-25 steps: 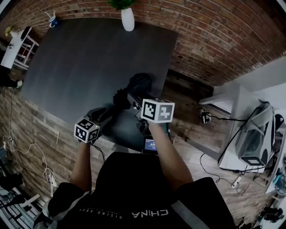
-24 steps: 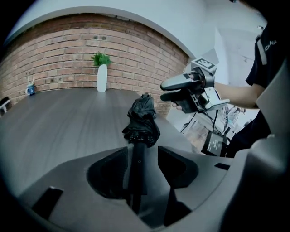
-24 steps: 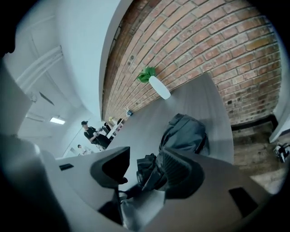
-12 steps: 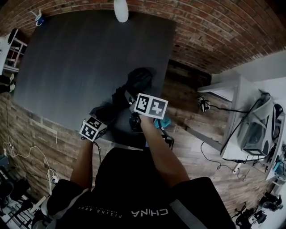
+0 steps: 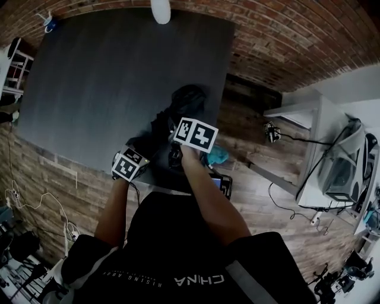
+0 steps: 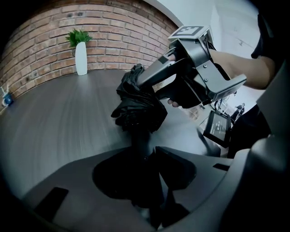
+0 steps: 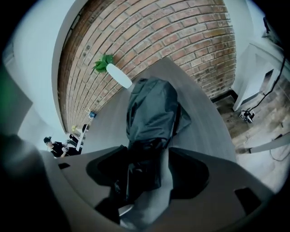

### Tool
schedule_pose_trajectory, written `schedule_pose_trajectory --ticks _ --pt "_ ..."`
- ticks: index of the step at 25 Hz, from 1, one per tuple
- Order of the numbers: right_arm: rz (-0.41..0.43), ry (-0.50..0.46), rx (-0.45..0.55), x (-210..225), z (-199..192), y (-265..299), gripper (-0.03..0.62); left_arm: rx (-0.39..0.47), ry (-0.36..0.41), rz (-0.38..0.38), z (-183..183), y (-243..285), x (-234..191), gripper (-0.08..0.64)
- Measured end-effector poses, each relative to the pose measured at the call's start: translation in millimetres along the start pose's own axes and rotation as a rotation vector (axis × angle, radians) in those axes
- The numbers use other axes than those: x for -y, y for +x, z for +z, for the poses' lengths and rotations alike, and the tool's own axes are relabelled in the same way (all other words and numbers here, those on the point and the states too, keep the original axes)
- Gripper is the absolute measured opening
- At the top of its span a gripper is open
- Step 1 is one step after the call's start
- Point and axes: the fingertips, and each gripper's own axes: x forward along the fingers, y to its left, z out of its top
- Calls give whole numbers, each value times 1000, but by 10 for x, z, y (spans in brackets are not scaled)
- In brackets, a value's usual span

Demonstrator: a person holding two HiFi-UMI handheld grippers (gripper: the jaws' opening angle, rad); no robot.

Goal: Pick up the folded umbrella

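Brick wall (image 5: 285,41) is seen behind one dark grey surface (image 5: 89,77), with one white vase (image 5: 160,9) set at its far edge. One black folded umbrella (image 5: 186,100), its fabric crumpled, is laid near the right edge. Its handle is straddled by the closing left tongs (image 6: 145,152), and its canopy by the parted right tongs (image 7: 152,152), not clamped.

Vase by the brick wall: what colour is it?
White. The vase shows best in the left gripper view.

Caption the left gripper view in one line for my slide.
Left gripper closing its jaws about the folded umbrella handle on a dark table while the right gripper reaches its canopy.
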Motion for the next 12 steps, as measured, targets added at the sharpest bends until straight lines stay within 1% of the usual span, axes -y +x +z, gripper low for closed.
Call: schedule_pose_trajectory --ticks 3,4,8,9,11,12 --pt "-6 33 -11 -6 -12 84 270 -6 -20 -11 5 -1 -5 160" --pt "-10 47 -14 -13 -15 106 290 -8 -25 -11 8 -9 -16 160" --pt "7 131 -26 -65 -28 179 310 -38 -12 -4 7 6 -2 160" --pt "18 160 -38 -104 -39 210 356 -44 -4 1 3 16 10 160" --pt "17 211 -57 -182 -57 276 359 -42 2 11 -1 20 13 160" --pt "-4 229 -54 -194 -54 303 359 -38 -1 13 -2 14 11 160"
